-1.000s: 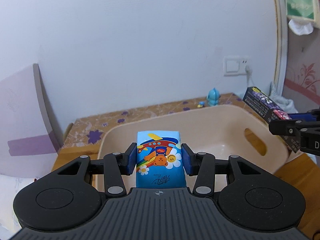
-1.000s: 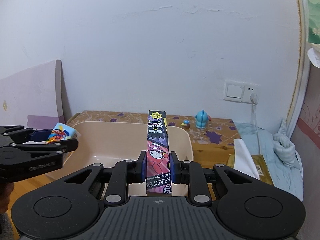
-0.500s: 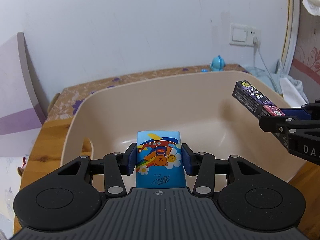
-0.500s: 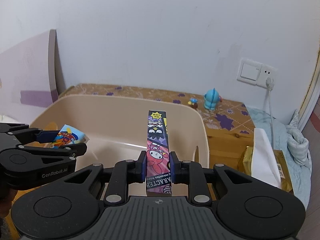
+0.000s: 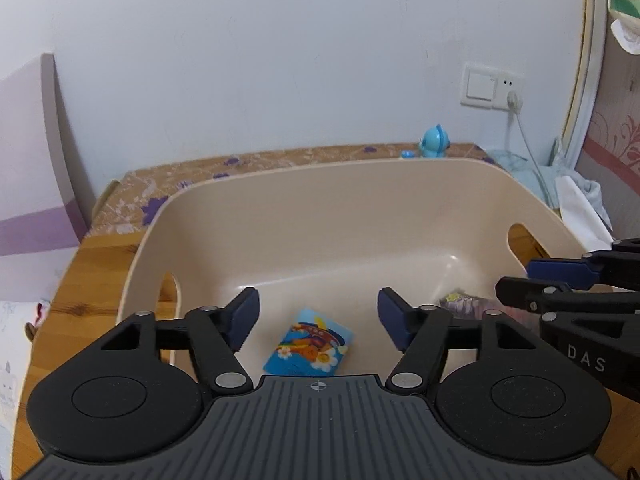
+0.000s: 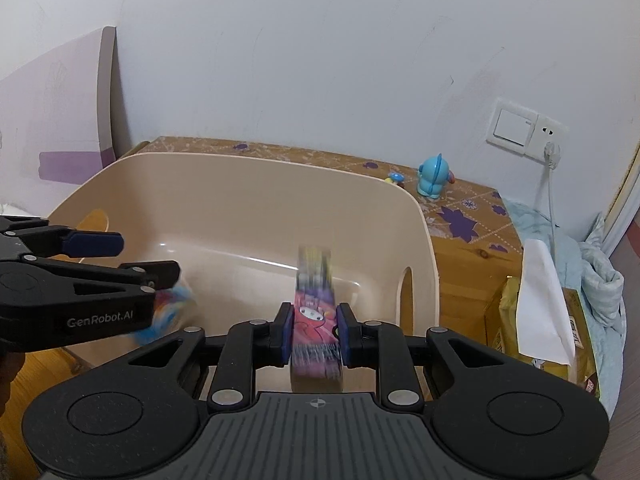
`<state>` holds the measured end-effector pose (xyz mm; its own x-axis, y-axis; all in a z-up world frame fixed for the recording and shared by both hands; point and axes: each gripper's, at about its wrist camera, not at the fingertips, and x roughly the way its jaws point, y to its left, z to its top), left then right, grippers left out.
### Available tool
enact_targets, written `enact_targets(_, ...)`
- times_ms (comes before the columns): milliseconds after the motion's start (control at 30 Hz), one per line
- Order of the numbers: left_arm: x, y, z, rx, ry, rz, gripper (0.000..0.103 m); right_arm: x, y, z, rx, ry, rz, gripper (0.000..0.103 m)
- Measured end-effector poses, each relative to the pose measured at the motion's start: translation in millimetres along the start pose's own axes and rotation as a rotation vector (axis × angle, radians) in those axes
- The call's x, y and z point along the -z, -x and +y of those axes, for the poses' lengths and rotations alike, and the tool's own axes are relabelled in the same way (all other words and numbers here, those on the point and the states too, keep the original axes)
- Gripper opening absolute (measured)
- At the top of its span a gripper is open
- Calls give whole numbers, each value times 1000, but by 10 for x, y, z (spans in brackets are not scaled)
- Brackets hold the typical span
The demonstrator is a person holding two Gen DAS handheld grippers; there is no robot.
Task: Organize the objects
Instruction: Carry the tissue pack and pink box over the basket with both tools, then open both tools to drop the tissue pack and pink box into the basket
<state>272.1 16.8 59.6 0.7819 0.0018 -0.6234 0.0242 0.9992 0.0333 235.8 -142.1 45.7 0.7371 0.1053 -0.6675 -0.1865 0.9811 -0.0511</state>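
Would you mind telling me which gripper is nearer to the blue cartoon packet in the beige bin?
Left. The left gripper hangs open directly over the blue packet inside the bin; the right gripper is off to its right, around the long purple box.

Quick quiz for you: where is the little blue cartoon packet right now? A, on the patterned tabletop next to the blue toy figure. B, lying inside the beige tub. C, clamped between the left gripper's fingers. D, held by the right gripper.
B: the blue cartoon packet lies on the floor of the beige tub, below the left gripper, whose fingers are spread wide apart and touch nothing.
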Motion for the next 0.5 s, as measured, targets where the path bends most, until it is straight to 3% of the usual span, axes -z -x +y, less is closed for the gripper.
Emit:
enact_targets(100,-11,100,-33,-31,-6,-38,84,3,70,-35,-1,-14,-18,48)
enact_targets(333,29,284,-27,-28,28,-61,88,27,337,-118,15,-21,-72,86)
enact_targets(400,47,332,-30,-29,23,-64,88,57,416,-127,21,-12,-88,102)
enact_targets(500,84,440,-36,-32,13,-81,88,107,535,-115,35,5,-108,102)
